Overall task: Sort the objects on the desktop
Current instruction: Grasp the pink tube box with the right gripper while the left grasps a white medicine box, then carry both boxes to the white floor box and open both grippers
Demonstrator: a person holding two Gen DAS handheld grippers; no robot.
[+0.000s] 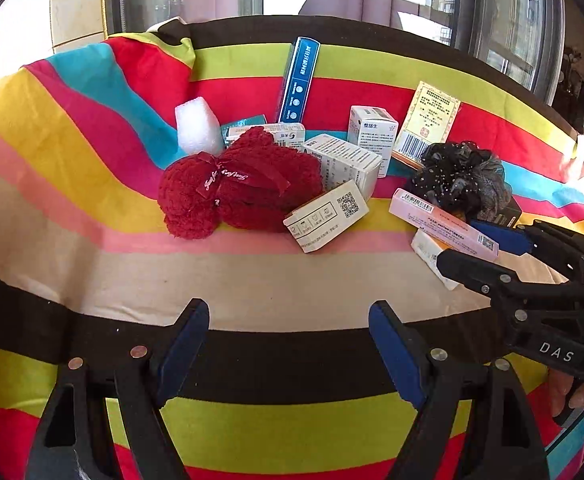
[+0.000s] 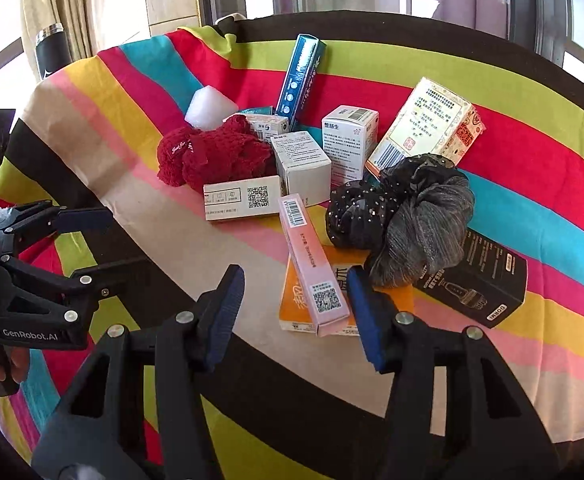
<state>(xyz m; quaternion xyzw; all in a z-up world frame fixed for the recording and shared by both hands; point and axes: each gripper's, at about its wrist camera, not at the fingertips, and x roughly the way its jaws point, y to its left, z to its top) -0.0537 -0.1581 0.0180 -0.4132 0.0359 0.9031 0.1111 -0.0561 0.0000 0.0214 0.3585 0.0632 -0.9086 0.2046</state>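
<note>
A pile lies on the striped cloth [image 1: 92,184]: a red knitted bundle [image 1: 236,188] [image 2: 216,156], several white boxes [image 1: 327,214] [image 2: 242,198], a tall blue box [image 1: 297,80] [image 2: 299,76], a black and grey scrunchie heap [image 1: 461,178] [image 2: 407,212], and a long pink box [image 1: 443,224] [image 2: 311,264] on an orange box [image 2: 292,304]. My left gripper [image 1: 290,344] is open and empty, short of the pile. My right gripper [image 2: 295,312] is open, its fingers on either side of the pink box's near end; it also shows in the left wrist view [image 1: 479,246].
A white foam block [image 1: 198,126] [image 2: 210,106] stands behind the red bundle. A yellow labelled box [image 1: 425,124] [image 2: 427,128] leans at the back right. A black box [image 2: 479,280] lies at right. Windows stand behind the table.
</note>
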